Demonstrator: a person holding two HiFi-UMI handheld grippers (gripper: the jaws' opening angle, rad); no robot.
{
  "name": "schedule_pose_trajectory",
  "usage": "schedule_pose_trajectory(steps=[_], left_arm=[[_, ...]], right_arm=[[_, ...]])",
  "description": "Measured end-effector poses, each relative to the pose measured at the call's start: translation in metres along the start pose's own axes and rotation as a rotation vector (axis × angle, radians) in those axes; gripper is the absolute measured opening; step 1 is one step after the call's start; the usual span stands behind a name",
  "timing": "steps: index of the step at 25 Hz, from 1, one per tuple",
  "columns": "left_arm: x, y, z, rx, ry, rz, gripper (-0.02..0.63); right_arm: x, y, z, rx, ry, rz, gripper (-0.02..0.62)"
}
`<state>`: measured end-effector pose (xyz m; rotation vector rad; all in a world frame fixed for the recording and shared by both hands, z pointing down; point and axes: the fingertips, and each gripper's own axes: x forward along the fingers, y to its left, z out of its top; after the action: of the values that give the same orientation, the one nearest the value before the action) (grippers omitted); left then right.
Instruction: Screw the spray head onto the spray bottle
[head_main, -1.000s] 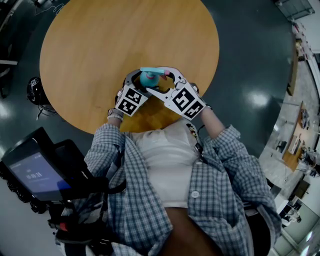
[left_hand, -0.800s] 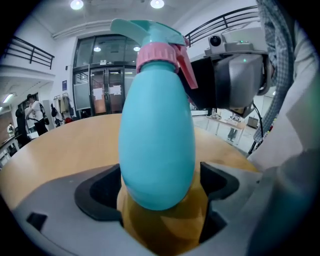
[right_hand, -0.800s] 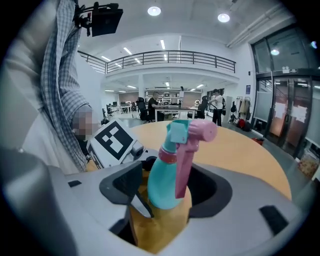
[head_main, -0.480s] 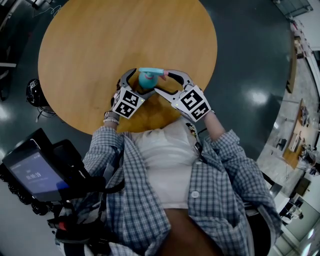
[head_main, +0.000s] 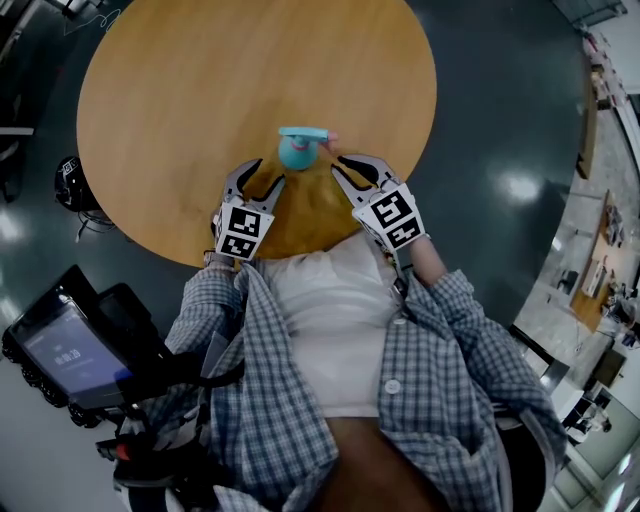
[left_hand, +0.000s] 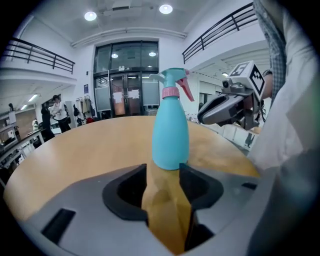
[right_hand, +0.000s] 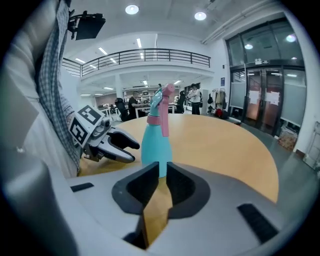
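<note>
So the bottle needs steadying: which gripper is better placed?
Probably the left gripper: both have just been closing on nothing, but its jaws stand wider than the right gripper's, bottle straight ahead.

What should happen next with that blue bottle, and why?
Probably just withdraw: the spray bottle stands upright on the table, spray head on, and the left gripper and right gripper, fingers just closing on nothing, are clear of it.
</note>
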<state>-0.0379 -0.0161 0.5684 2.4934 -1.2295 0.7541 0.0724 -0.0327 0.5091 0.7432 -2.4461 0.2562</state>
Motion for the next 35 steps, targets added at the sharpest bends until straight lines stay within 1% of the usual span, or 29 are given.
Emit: schedule_pose_trajectory(steps=[2, 3, 4, 7, 10, 15, 17, 21, 24, 27, 35], left_arm=[[-0.01, -0.007, 0.002, -0.02, -0.014, 0.033, 0.121], [-0.015, -0.008, 0.005, -0.035, -0.023, 0.047, 0.05], [-0.019, -0.008, 0.01, -0.057, -0.036, 0.054, 0.009], [-0.024, -0.008, 0.014, -0.118, -0.069, 0.047, 0.006], [-0.025, -0.011, 0.012, -0.127, -0.069, 0.025, 0.005], [-0.025, -0.014, 0.008, -0.137, -0.064, 0.015, 0.006], [-0.025, -0.014, 0.007, -0.13, -0.06, 0.017, 0.005], [-0.024, -0.017, 0.006, -0.091, -0.045, 0.01, 0.005], [-0.022, -0.02, 0.008, -0.078, -0.047, -0.001, 0.005], [-0.021, -0.023, 0.009, -0.06, -0.046, -0.011, 0.005], [-0.018, -0.025, 0.006, -0.049, -0.029, -0.021, 0.005]], right_arm=[[-0.009, 0.004, -0.004, 0.03, -0.012, -0.024, 0.004], [-0.011, 0.007, -0.006, 0.046, -0.017, -0.026, -0.005], [-0.011, 0.008, -0.008, 0.061, -0.02, -0.025, -0.005], [-0.009, 0.013, -0.014, 0.087, -0.019, -0.015, -0.005], [-0.008, 0.018, -0.019, 0.093, -0.018, -0.007, -0.006], [-0.008, 0.017, -0.023, 0.072, -0.031, -0.027, -0.006], [-0.008, 0.017, -0.025, 0.076, -0.03, -0.027, -0.006], [-0.007, 0.017, -0.024, 0.075, -0.029, -0.029, -0.006], [-0.009, 0.013, -0.026, 0.057, -0.019, -0.062, -0.006], [-0.01, 0.007, -0.029, 0.068, -0.018, -0.085, -0.006], [-0.009, 0.009, -0.034, 0.04, -0.001, -0.074, -0.006]])
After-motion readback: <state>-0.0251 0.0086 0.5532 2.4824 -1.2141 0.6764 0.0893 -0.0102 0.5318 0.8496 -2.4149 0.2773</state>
